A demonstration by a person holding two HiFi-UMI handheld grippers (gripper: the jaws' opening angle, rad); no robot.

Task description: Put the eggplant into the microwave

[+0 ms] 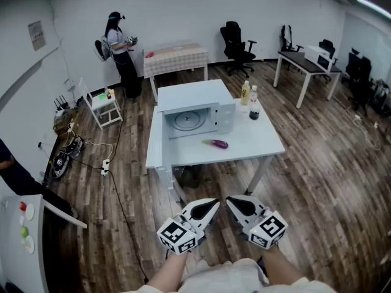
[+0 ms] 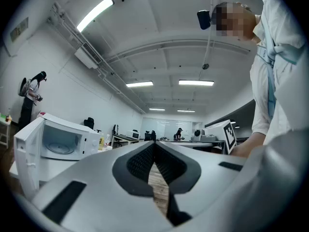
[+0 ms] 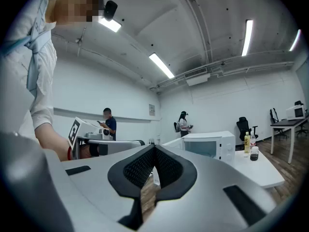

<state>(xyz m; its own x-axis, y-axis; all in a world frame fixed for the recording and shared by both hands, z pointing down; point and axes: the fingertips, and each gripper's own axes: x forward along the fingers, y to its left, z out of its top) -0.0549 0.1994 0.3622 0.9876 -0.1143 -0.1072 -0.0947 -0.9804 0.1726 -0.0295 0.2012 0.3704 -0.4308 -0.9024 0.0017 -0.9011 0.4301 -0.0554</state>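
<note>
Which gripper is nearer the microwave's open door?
Left. In the head view, the left gripper sits below and right of the open microwave door; the right gripper is farther right.

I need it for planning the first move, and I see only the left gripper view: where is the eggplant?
Observer: The eggplant lies on the table, in front of the open microwave, not inside.
Operator: Is the right gripper free?
Observer: Yes, the right gripper is shut, with nothing between its jaws.
Operator: Are we at the table?
Observer: No, the left gripper and the right one hang over the floor, short of the table.
</note>
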